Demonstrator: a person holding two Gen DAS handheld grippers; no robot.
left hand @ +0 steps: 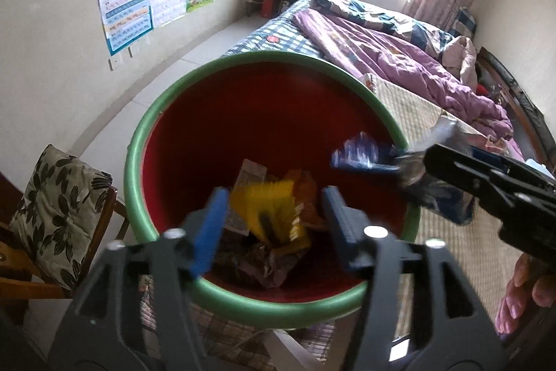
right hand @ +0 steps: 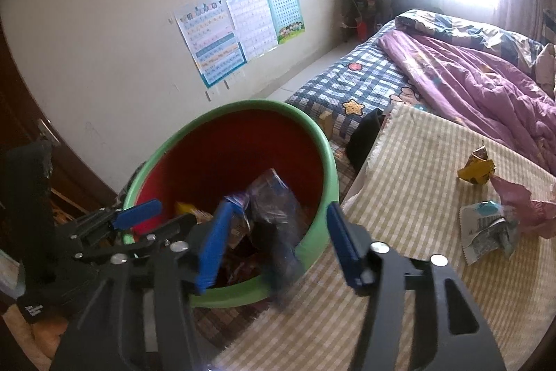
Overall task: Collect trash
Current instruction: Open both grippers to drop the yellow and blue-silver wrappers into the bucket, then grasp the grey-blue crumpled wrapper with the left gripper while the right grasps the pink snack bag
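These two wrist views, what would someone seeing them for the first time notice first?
The red bin with a green rim fills the middle of both views, with wrappers piled inside. Both hand-held grippers stand open over it: a yellow wrapper is dropping below the left hand-held gripper, a dark bag below the right hand-held gripper. More trash lies on the striped cloth at right.

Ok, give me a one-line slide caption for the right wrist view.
Open right tongs above the green-rimmed red bin as a dark wrapper drops in; three wrappers remain on the striped mat.
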